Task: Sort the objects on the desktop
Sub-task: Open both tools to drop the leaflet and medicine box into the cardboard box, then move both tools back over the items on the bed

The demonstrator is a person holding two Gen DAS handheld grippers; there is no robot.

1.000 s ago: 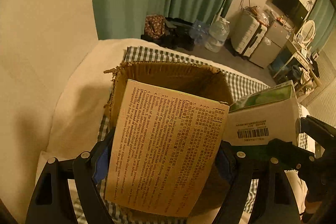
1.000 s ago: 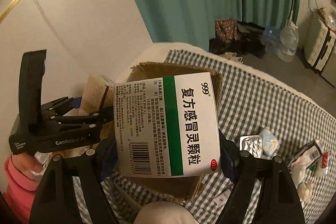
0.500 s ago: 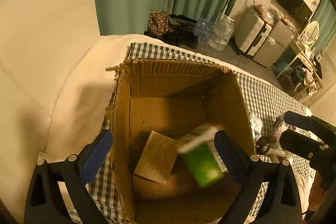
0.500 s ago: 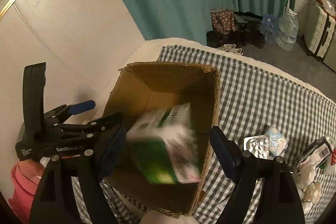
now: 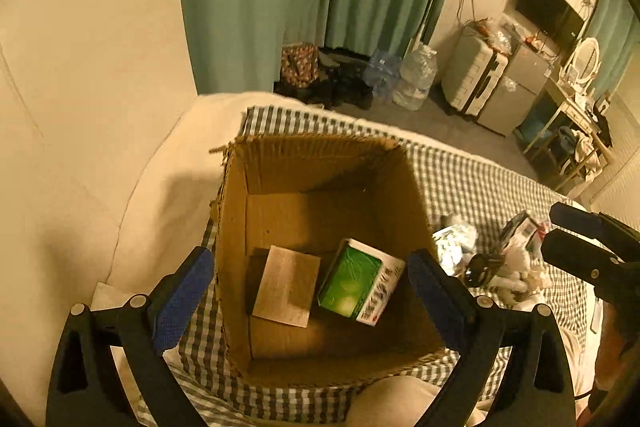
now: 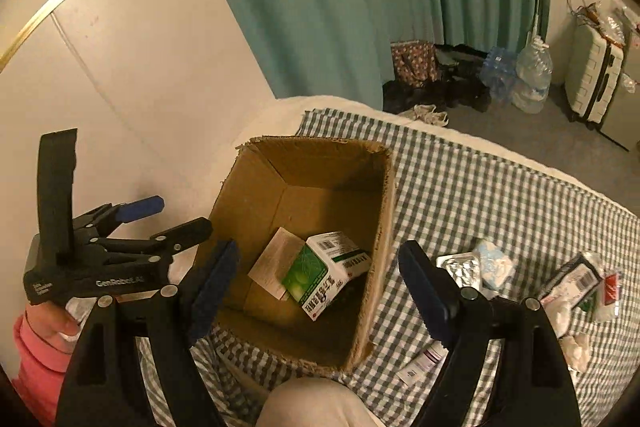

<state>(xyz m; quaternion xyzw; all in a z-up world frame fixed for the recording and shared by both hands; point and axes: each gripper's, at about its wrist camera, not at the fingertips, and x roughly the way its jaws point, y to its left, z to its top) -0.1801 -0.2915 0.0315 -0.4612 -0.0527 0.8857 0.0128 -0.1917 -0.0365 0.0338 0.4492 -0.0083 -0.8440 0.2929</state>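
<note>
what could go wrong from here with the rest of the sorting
1. The blister pack lies flat on the checked cloth, so a tool may pinch cloth along with it.
2. The cardboard box sits on soft bedding, and a knock on its rim might tip it.
3. The green medicine box leans on the tan box, so later drops could pile unevenly.

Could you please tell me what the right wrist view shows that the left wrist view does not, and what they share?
Only the right wrist view shows a hand in a pink sleeve holding the left gripper, a small tube on the checked cloth, and the barcode on the green-and-white box.

Only the left wrist view shows a television and a round mirror.

Both show the cardboard box, the tan box inside it, and open, empty grippers.
</note>
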